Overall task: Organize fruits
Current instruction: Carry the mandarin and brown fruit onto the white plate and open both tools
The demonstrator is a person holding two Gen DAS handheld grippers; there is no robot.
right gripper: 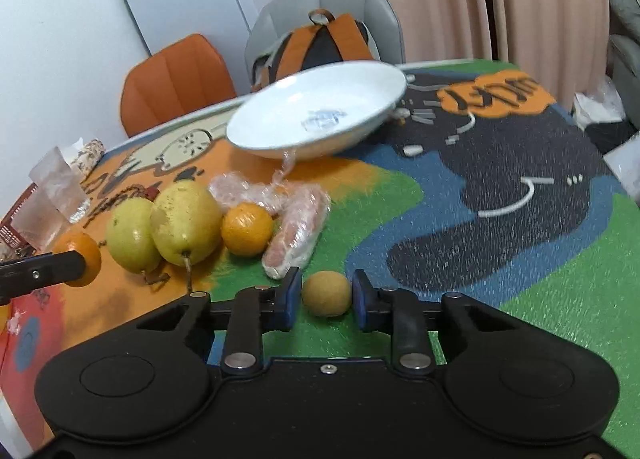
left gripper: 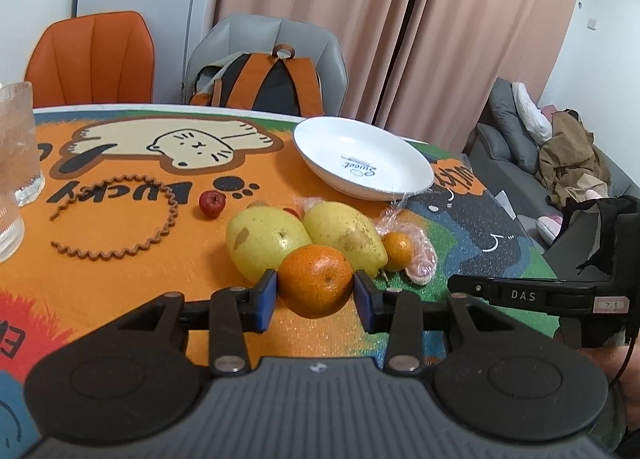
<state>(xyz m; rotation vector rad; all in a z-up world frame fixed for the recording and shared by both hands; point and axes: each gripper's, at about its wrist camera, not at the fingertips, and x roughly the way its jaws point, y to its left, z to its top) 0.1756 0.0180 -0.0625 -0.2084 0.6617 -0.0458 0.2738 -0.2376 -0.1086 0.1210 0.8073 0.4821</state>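
Both grippers hold fruit

Left gripper [left gripper: 316,295] fingers clamp an orange [left gripper: 316,279] before two pears [left gripper: 304,237]; right gripper [right gripper: 326,297] fingers pinch a small tan fruit [right gripper: 326,294] over the green surface [right gripper: 540,299], near the plate [right gripper: 320,115].

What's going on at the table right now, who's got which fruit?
A person is working two handheld claws over a table with a cartoon mat. The left claw is clamped on a large orange. The right claw brackets a small brown round fruit, with little or no gap at the pads. The white plate holds no fruit; two pears and a small orange lie on the mat.
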